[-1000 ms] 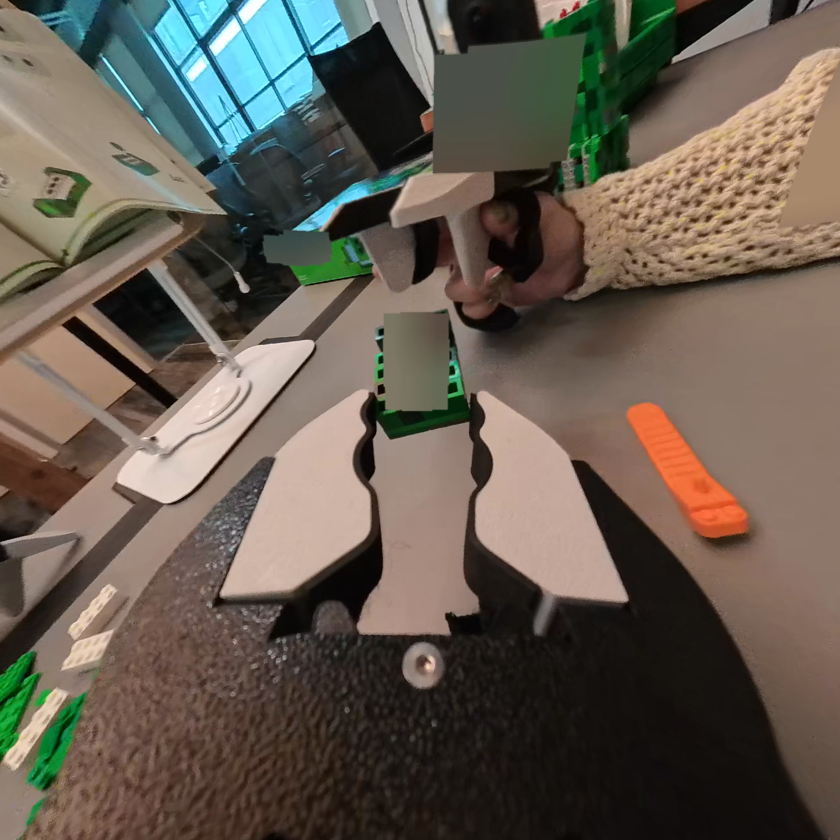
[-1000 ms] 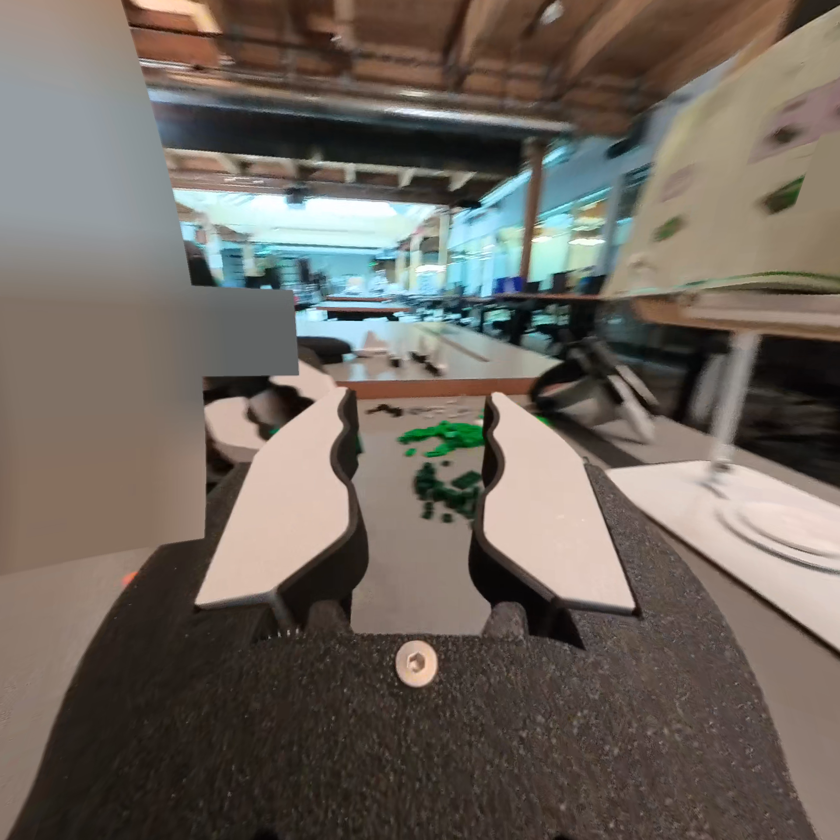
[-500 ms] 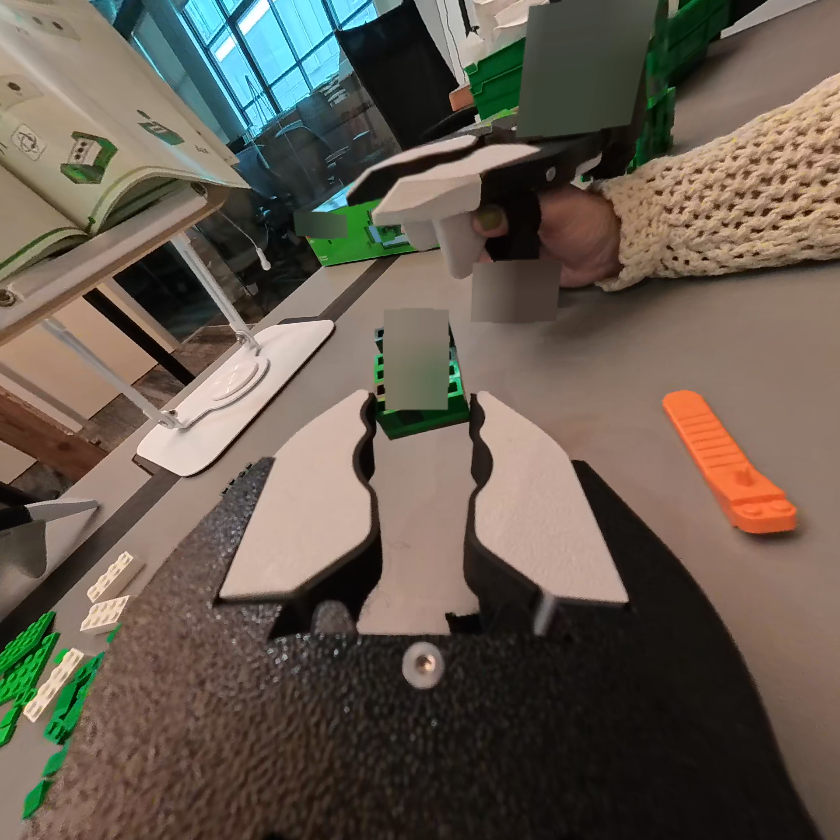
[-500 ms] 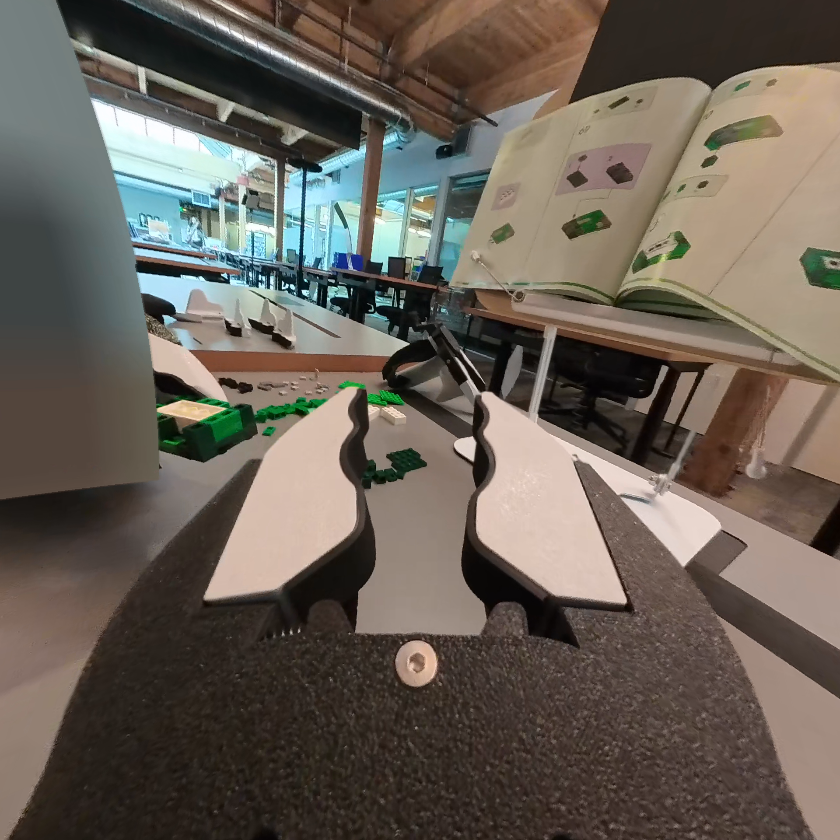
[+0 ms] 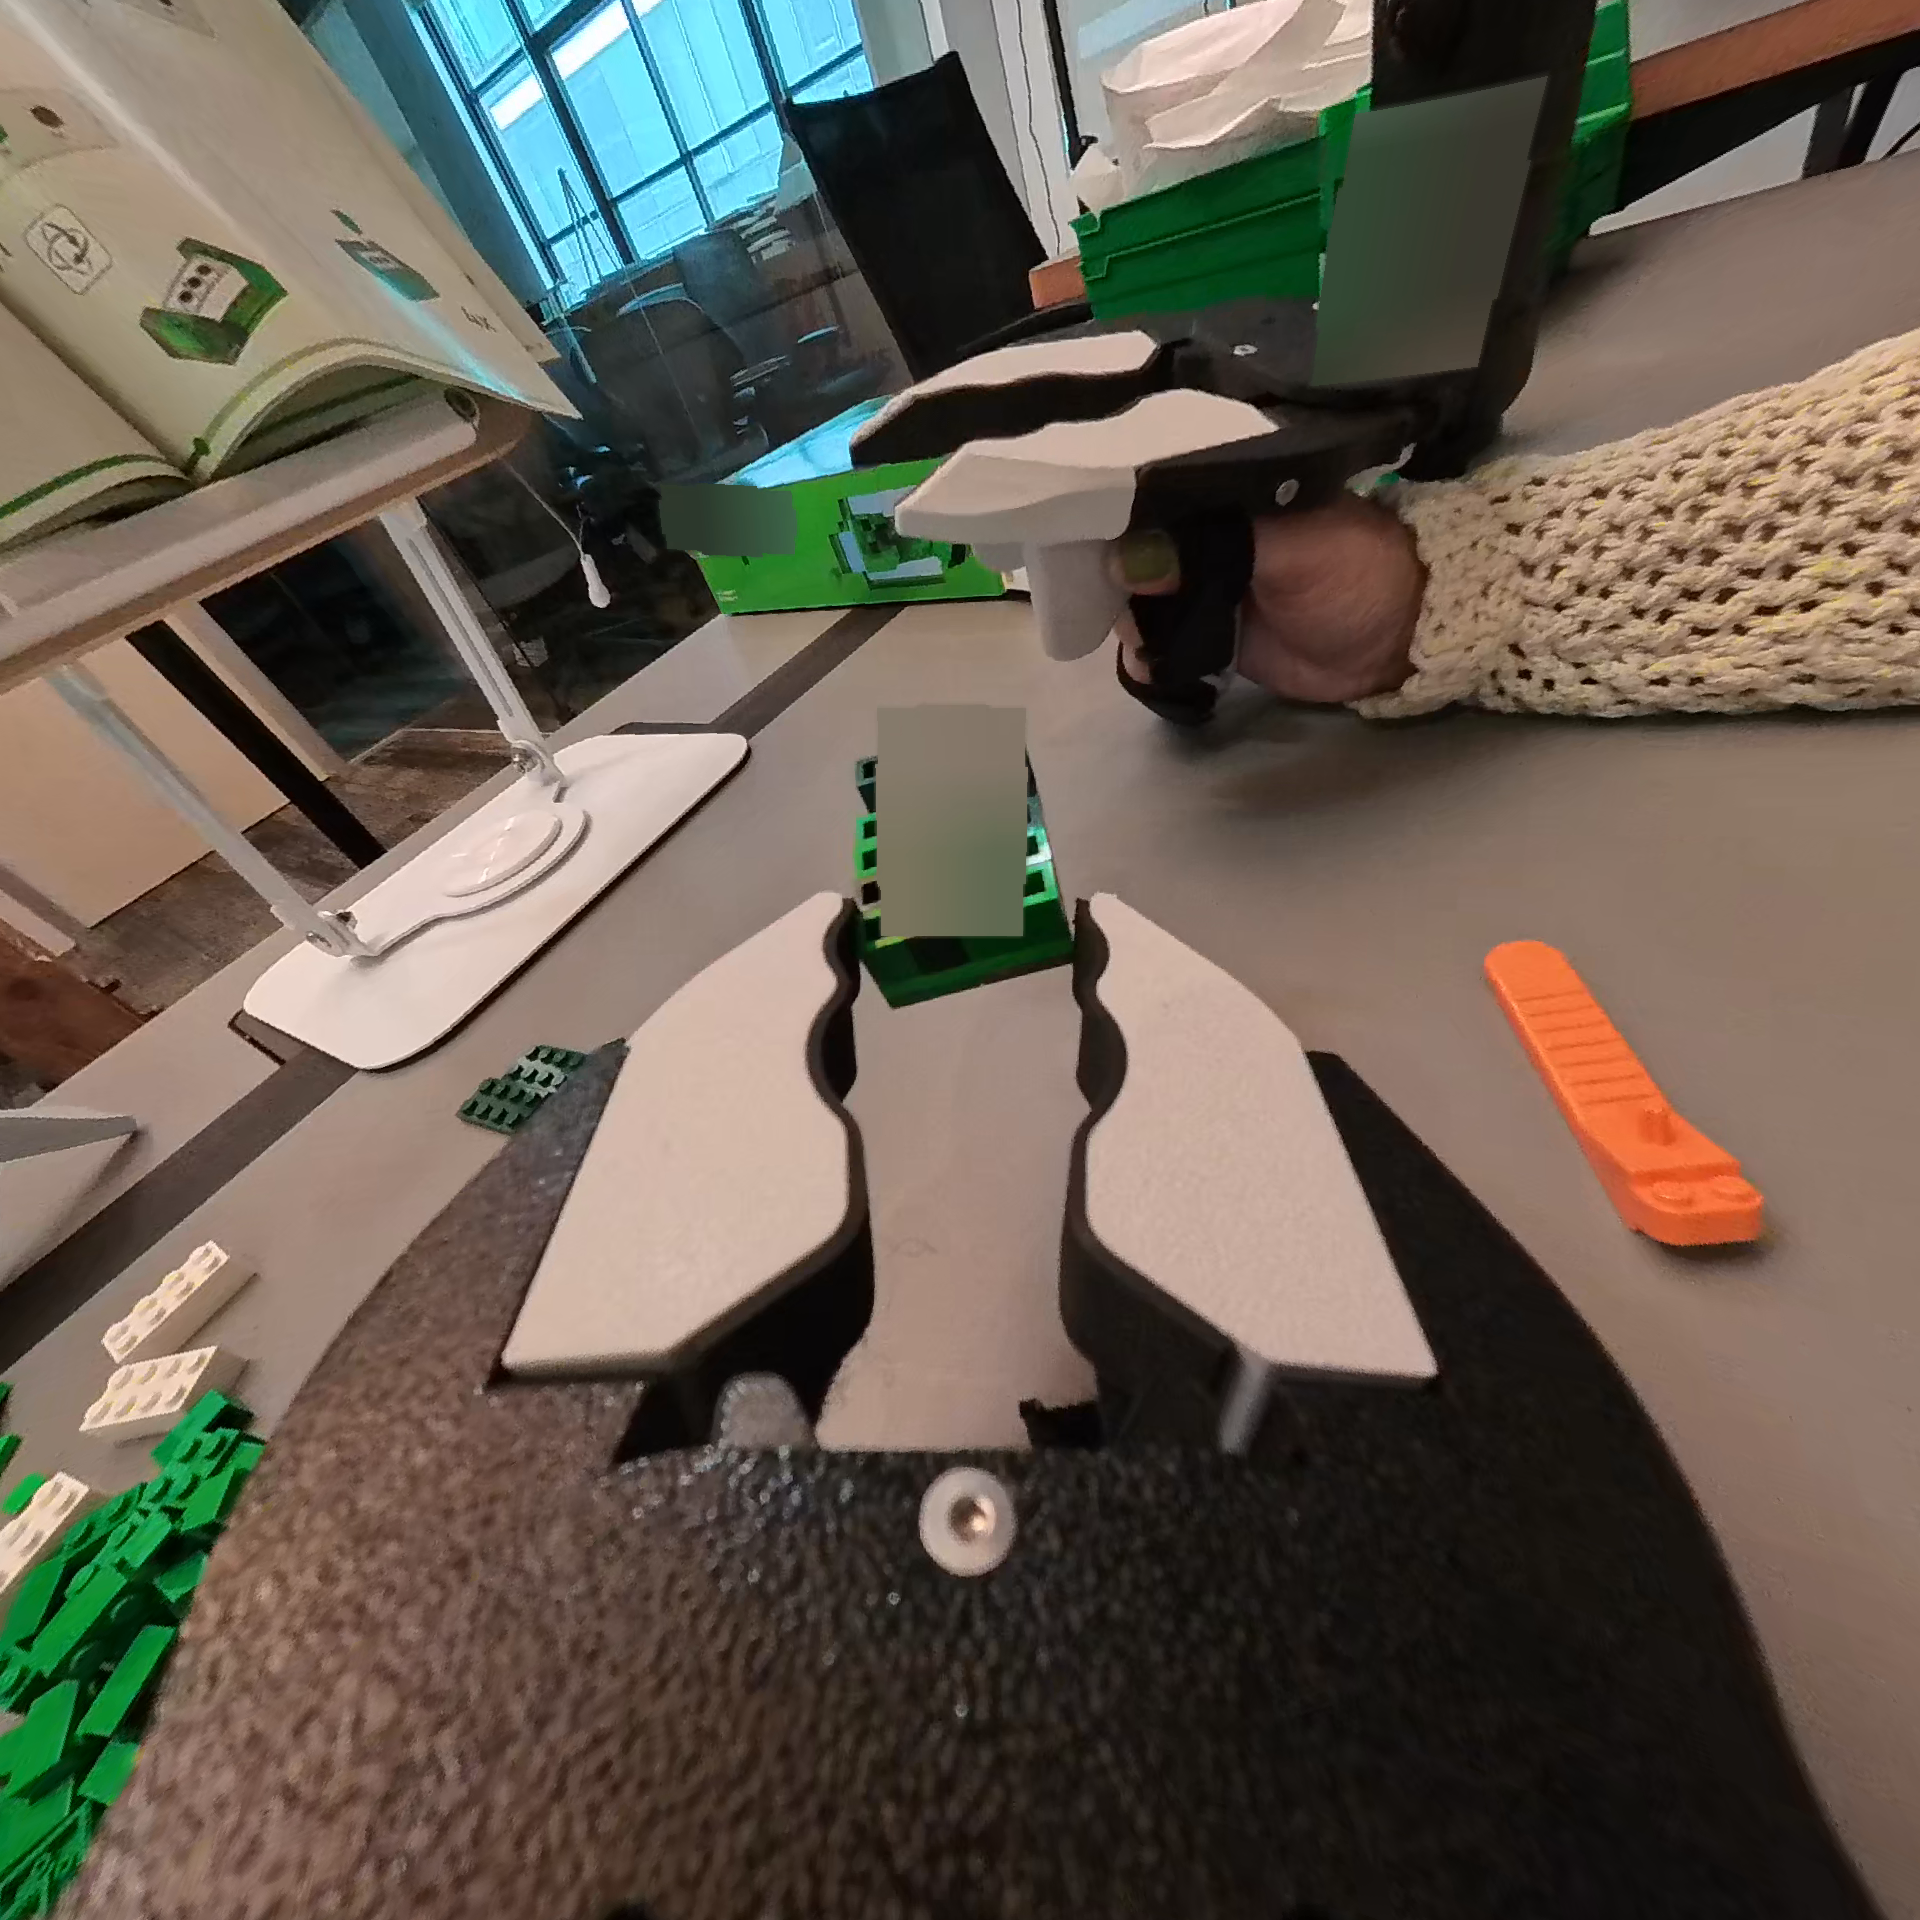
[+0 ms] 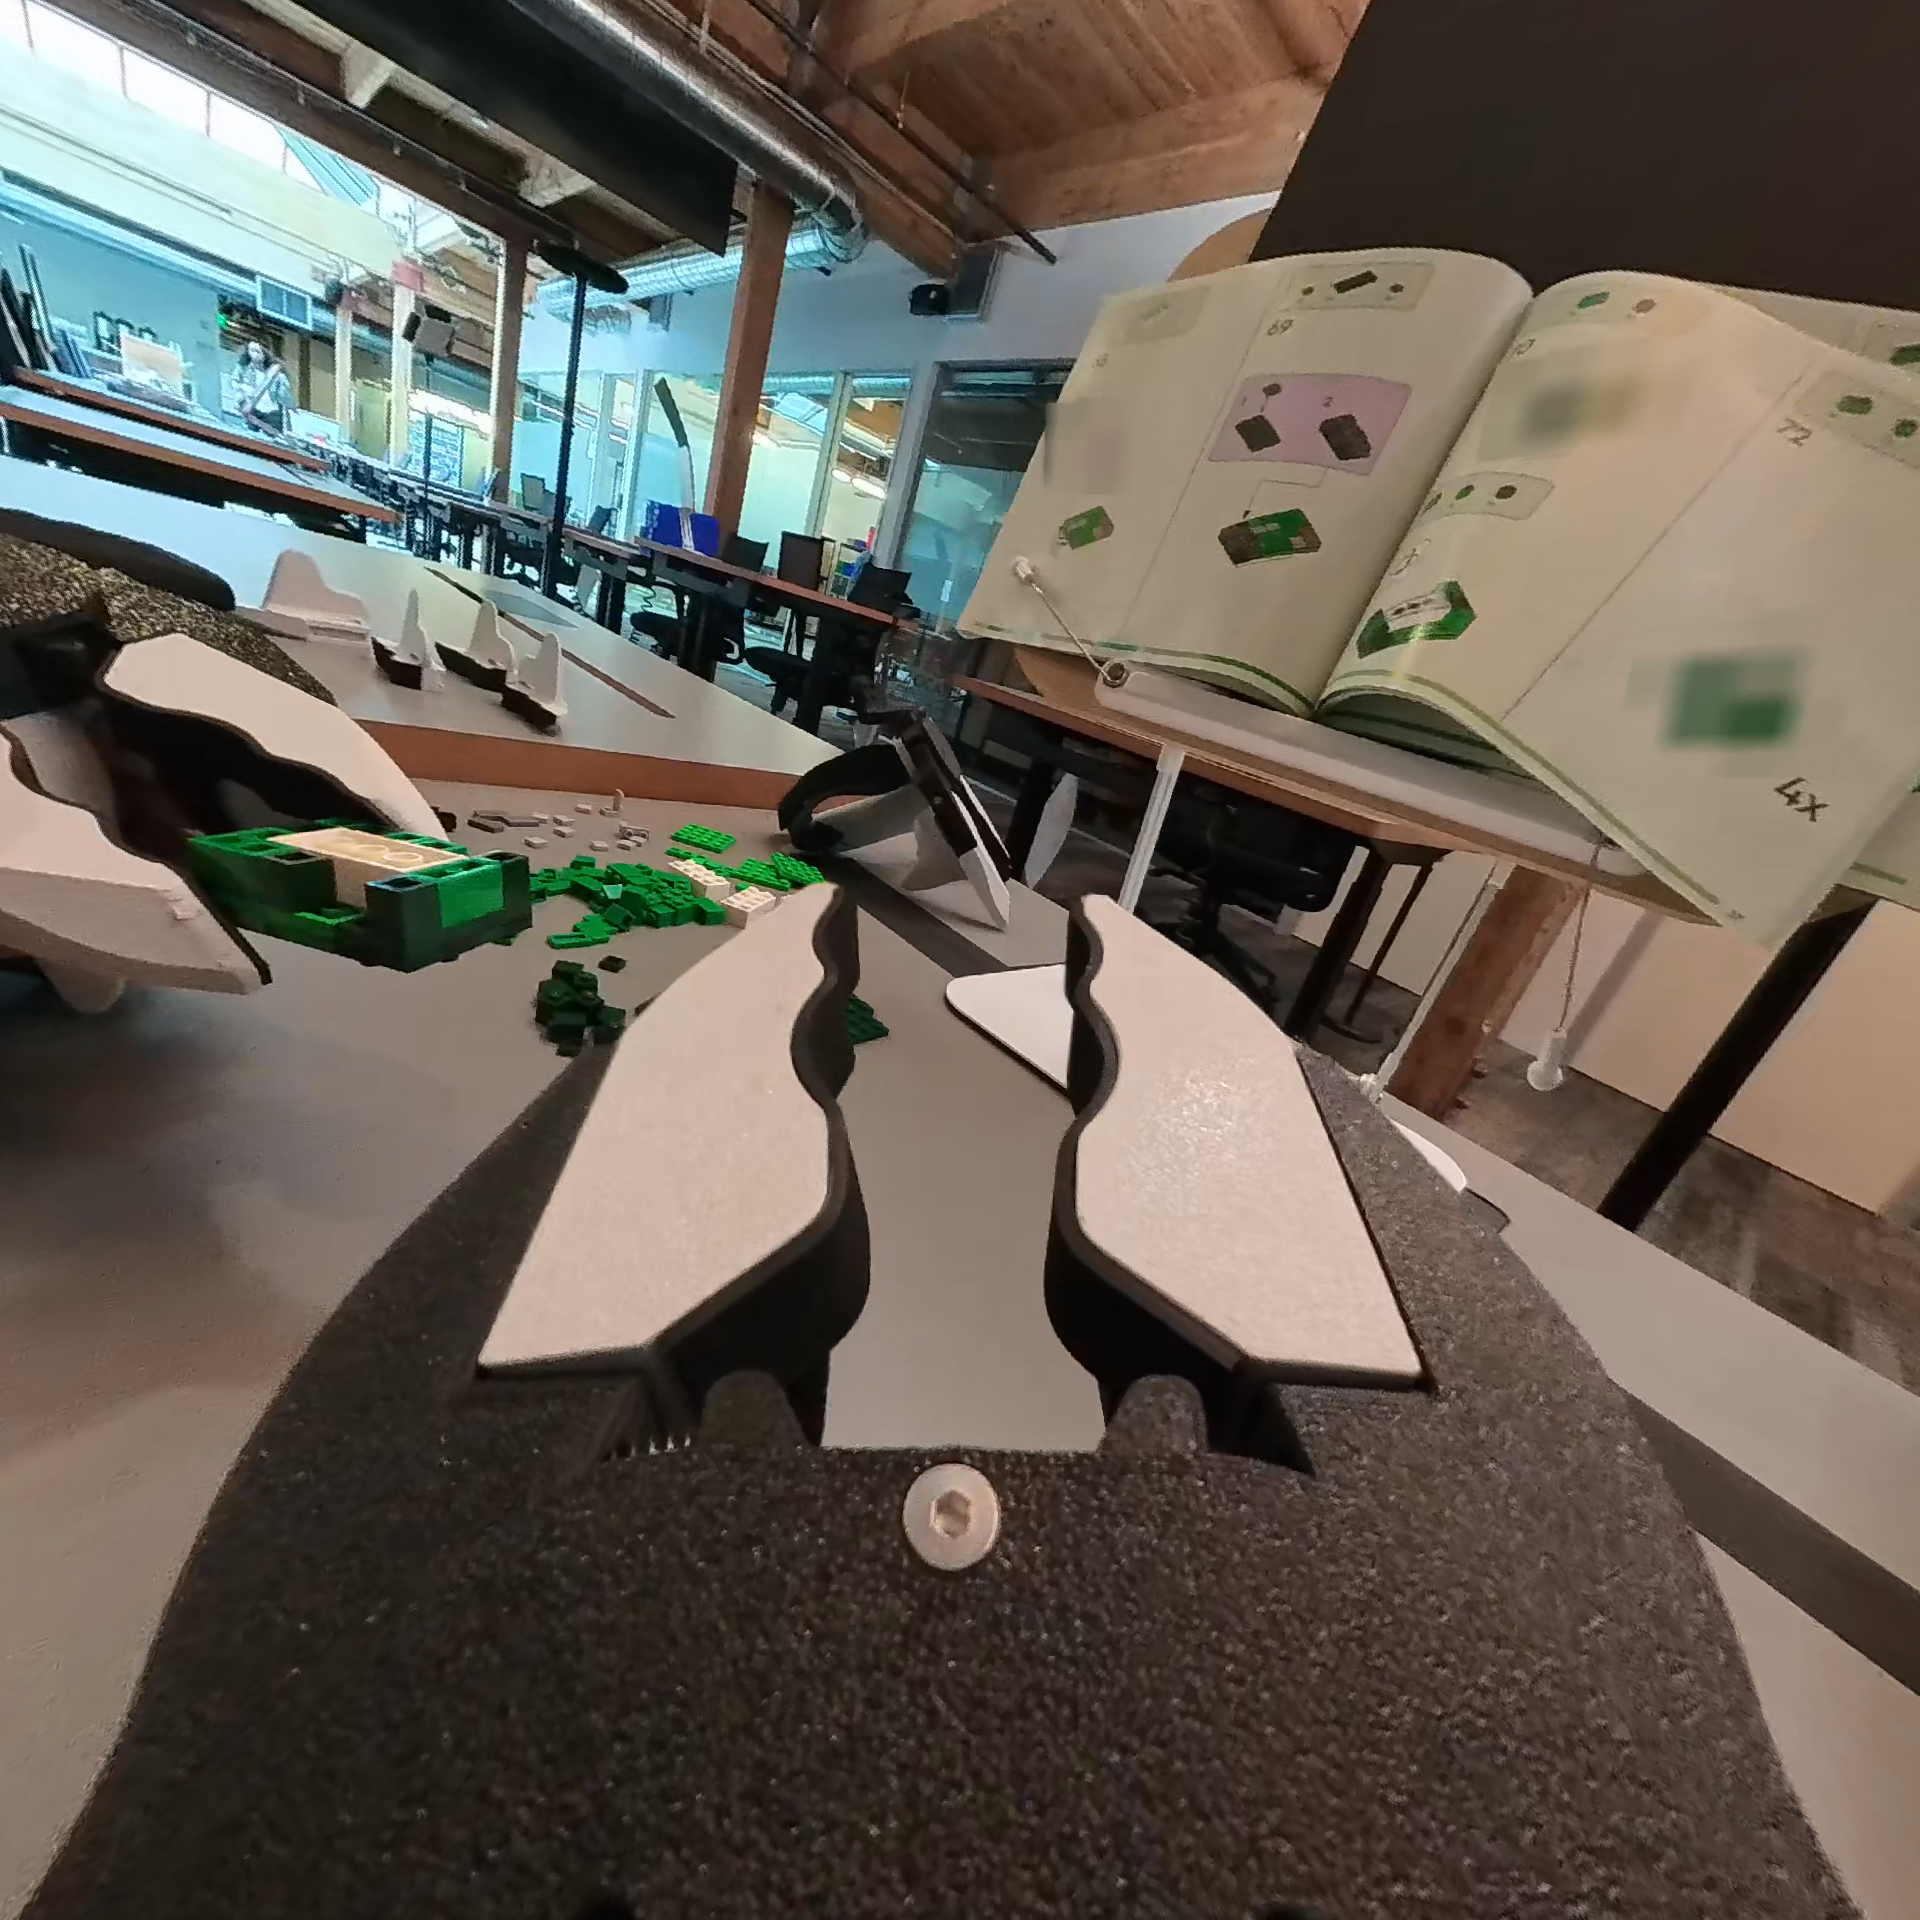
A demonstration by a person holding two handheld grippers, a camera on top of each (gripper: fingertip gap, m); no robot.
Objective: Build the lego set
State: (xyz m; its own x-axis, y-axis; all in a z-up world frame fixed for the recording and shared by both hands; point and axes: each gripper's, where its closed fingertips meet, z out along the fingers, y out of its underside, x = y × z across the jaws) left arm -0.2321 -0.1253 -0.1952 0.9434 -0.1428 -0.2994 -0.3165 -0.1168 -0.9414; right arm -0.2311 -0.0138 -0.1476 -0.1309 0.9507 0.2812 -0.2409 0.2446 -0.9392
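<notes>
The green model (image 5: 961, 951) is gripped at its near end by the left gripper (image 5: 966, 925); the right gripper (image 6: 961, 935), swung rightward since earlier, is held open and empty over the grey table (image 5: 1351, 894); loose bricks (image 6: 644, 899) lie far left; a booklet (image 6: 1455, 520) stands right.

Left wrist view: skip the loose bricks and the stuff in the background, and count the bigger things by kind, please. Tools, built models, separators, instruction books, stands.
tools: 2, the left tool and the right tool
green model: 1
orange brick separator: 1
instruction book: 1
white stand: 1
total: 6
</notes>
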